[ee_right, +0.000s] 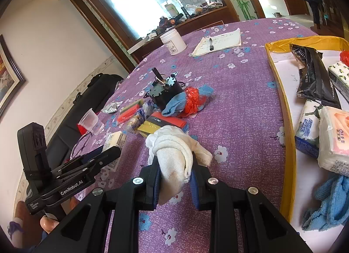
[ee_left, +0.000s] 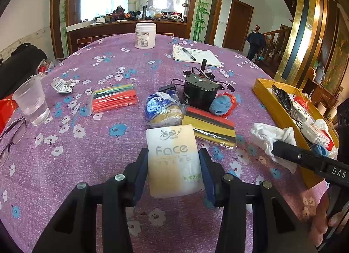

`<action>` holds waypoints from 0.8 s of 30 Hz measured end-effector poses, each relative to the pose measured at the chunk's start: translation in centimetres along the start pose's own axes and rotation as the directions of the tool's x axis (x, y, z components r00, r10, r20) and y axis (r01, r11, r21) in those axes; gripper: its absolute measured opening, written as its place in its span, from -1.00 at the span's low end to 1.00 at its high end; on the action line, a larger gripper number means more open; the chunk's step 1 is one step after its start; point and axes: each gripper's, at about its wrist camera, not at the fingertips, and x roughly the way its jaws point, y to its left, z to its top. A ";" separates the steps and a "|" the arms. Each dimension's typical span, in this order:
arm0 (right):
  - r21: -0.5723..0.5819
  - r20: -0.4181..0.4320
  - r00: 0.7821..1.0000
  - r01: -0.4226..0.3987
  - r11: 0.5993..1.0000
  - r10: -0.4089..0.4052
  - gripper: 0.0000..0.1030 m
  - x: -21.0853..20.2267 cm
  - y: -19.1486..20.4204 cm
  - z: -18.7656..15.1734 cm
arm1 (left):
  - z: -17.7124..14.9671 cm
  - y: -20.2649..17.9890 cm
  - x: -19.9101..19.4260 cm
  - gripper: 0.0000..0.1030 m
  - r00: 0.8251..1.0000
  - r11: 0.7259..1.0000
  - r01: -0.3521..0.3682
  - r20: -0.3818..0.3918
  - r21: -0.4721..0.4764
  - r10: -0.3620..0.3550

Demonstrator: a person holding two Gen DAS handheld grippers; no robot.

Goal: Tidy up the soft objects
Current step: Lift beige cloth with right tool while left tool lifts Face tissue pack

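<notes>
The left gripper [ee_left: 173, 161] is clamping a tissue pack [ee_left: 173, 161] between its blue pads, holding it over the purple tablecloth [ee_left: 65, 165]. The right gripper [ee_right: 174, 172] is clenching a white cloth [ee_right: 174, 150], hanging just left of the yellow tray [ee_right: 281, 100] edge, with bare cloth lying open ahead of it as far as the clutter. Ahead of the left gripper, things are crowding together: one black motor [ee_left: 198, 94], one blue cloth ball [ee_left: 221, 106], one bagged bundle [ee_left: 163, 111], two packs of coloured tubes [ee_left: 115, 100]. Left of it one plastic cup [ee_left: 32, 104] is standing near the table edge. In the tray, right of the right gripper, three tissue packs [ee_right: 333, 141], one black packet [ee_right: 314, 74] and one blue cloth [ee_right: 331, 205] are lying.
</notes>
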 end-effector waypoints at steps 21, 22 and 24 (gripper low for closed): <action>0.003 0.036 0.999 -0.011 1.000 0.011 -0.50 -0.6 -0.1 -0.1 | 0.0 0.2 -0.4 -0.14 1.000 1.000 -0.005 0.016 -0.008 0.005; 0.001 0.039 0.999 -0.010 1.000 0.010 -0.50 -0.7 -0.1 0.0 | 0.0 0.1 -0.6 -0.14 1.000 1.000 -0.005 0.022 -0.004 0.005; -0.006 0.066 0.998 -0.002 1.000 0.003 -0.50 -1.2 0.1 -0.1 | -0.1 -0.4 -0.9 -0.14 0.999 1.000 0.023 0.028 0.003 -0.023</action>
